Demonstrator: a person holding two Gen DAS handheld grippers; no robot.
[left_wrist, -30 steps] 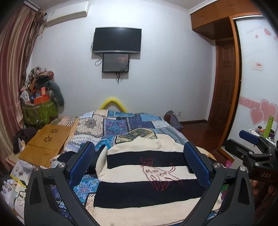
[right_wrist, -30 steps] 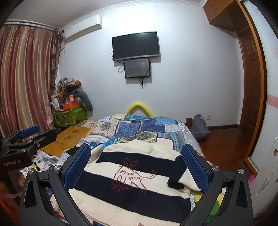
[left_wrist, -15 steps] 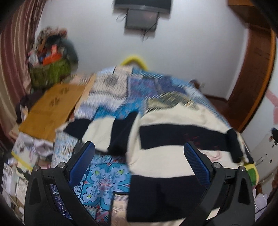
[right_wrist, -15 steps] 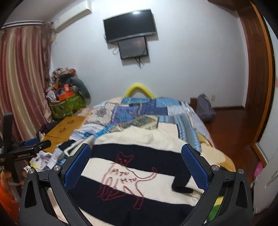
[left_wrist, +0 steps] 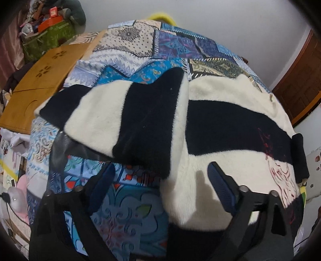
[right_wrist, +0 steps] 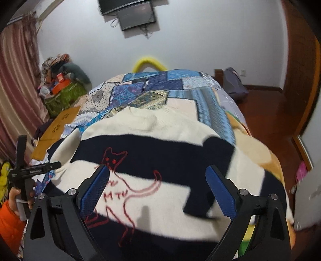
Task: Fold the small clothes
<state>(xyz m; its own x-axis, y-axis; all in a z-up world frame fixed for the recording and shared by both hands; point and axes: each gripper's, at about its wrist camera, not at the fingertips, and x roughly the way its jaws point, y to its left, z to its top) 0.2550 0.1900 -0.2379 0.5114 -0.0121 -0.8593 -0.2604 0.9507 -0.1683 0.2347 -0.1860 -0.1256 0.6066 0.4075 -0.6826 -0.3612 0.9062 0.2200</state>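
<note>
A cream and black striped sweater (left_wrist: 220, 124) with a red cat drawing (right_wrist: 120, 180) lies flat on the patchwork bedspread (left_wrist: 152, 46). Its left sleeve (left_wrist: 112, 118) stretches out to the left in the left wrist view. Its right sleeve (right_wrist: 212, 160) lies folded over the body in the right wrist view. My left gripper (left_wrist: 160, 180) is open and empty, low over the sweater's left side below the sleeve. My right gripper (right_wrist: 158, 188) is open and empty above the sweater's chest. The left gripper also shows at the left edge of the right wrist view (right_wrist: 26, 172).
A wooden lap table (left_wrist: 40, 80) lies at the bed's left. A green basket of clutter (right_wrist: 62, 94) stands by the curtain. A TV (right_wrist: 130, 12) hangs on the far wall. Wooden floor and a dark bag (right_wrist: 234, 84) are at the right.
Both grippers have tilted down and moved closer to the sweater. The left one has swung left toward the outstretched sleeve. Both stay open.
</note>
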